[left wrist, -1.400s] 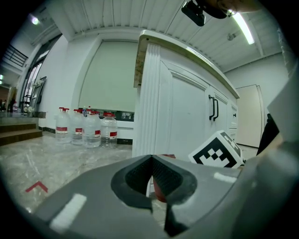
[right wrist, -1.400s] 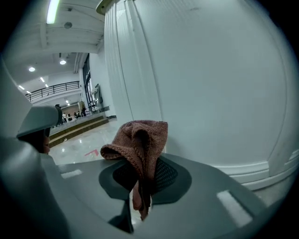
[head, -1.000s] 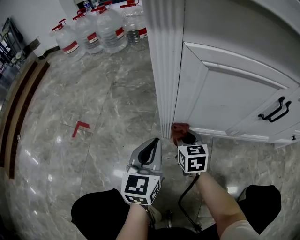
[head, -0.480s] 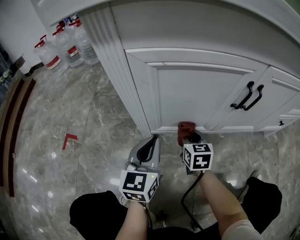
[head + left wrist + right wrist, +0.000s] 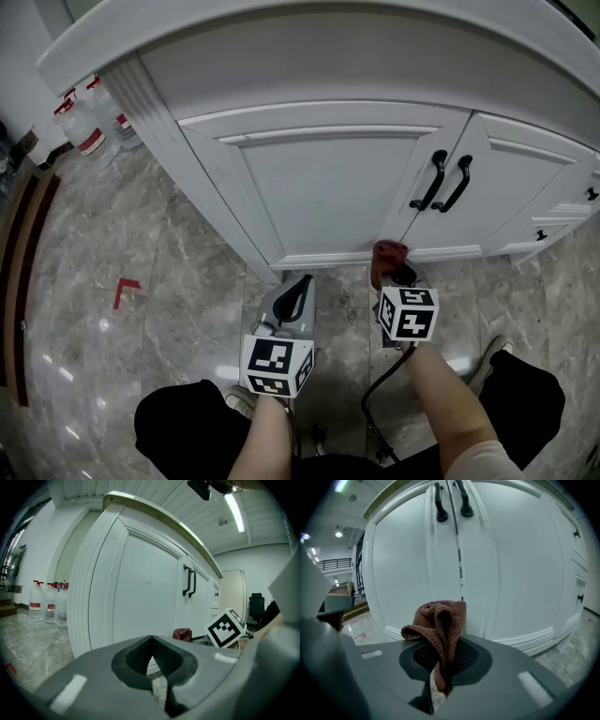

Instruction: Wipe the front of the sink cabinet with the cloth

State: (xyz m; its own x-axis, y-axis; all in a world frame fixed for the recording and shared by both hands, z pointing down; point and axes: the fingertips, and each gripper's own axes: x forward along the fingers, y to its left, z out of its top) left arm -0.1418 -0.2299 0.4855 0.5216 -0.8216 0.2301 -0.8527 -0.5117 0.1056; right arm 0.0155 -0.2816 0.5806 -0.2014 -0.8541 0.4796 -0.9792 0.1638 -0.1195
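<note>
Right gripper view, centre: a cloth (image 5: 439, 618) is pinched by the fingers of the right gripper (image 5: 443, 658) and aimed at the cabinet (image 5: 515, 573) for wiping. The left gripper (image 5: 152, 646) fingers are pressed together, empty.

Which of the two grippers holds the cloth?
The right gripper: its jaws are shut on the red-brown cloth. The left gripper is shut too, but empty.

The reddish-brown knitted cloth (image 5: 388, 255) is bunched up, pinched between the jaws of the right gripper (image 5: 394, 274). It sits low at the foot of the white cabinet (image 5: 319, 178), below its two black handles (image 5: 448, 181).
</note>
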